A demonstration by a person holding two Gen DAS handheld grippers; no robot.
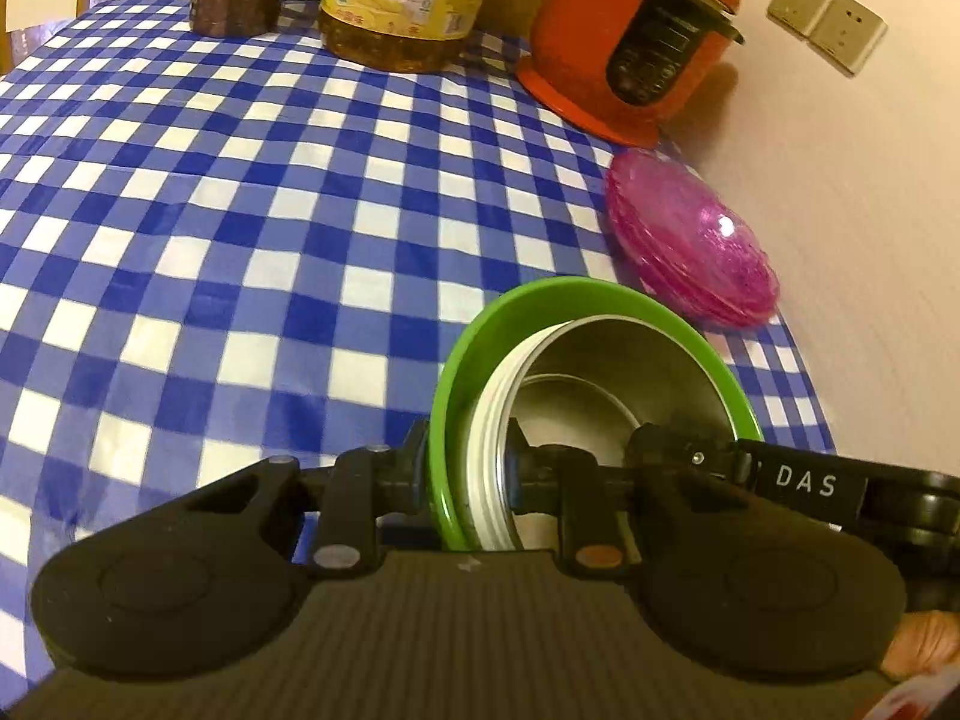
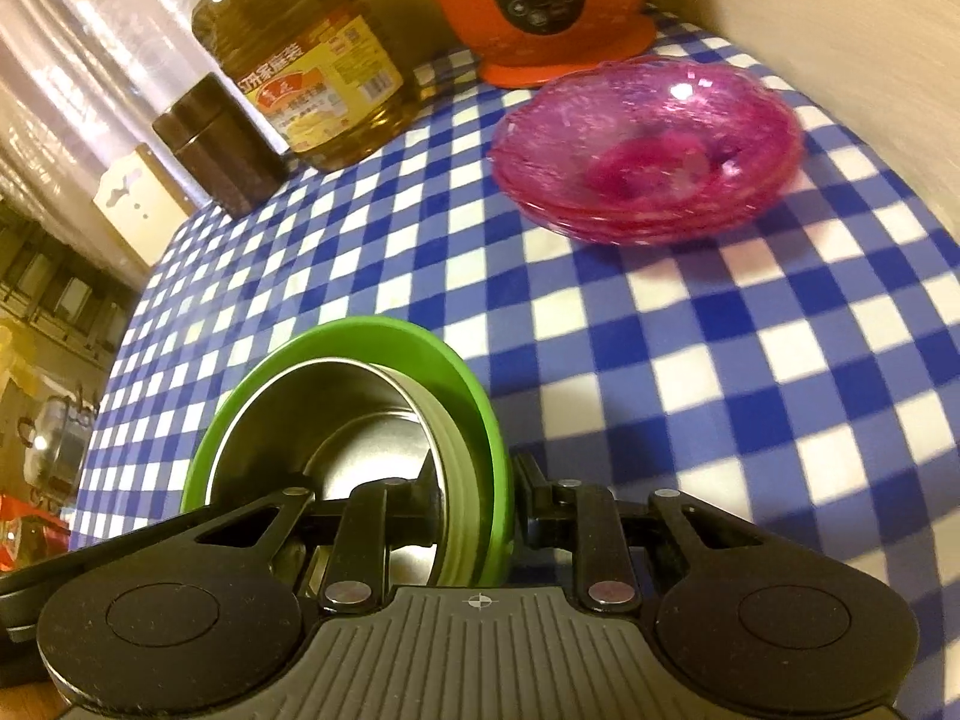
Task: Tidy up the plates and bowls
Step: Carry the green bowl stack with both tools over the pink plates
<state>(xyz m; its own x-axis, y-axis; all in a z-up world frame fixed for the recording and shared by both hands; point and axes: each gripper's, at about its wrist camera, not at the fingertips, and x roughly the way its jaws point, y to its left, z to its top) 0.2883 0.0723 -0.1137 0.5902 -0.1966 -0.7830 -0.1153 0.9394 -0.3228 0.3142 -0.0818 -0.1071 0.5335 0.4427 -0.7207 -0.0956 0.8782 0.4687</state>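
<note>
Left wrist: both tongs (image 1: 471,462) (image 2: 477,480) clamp round green-rimmed steel bowl (image 1: 600,372) (image 2: 360,396); glossy pink plates (image 1: 690,240) nearby.

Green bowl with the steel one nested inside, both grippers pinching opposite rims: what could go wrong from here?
1. The green bowl is held only by thin rim pinches from the left gripper and right gripper; uneven hand motion could twist it free.
2. The steel bowl sits loose inside and may slide out if tilted.
3. The pink plates lie close ahead, by the tablecloth edge; a bump might shove them off.
</note>
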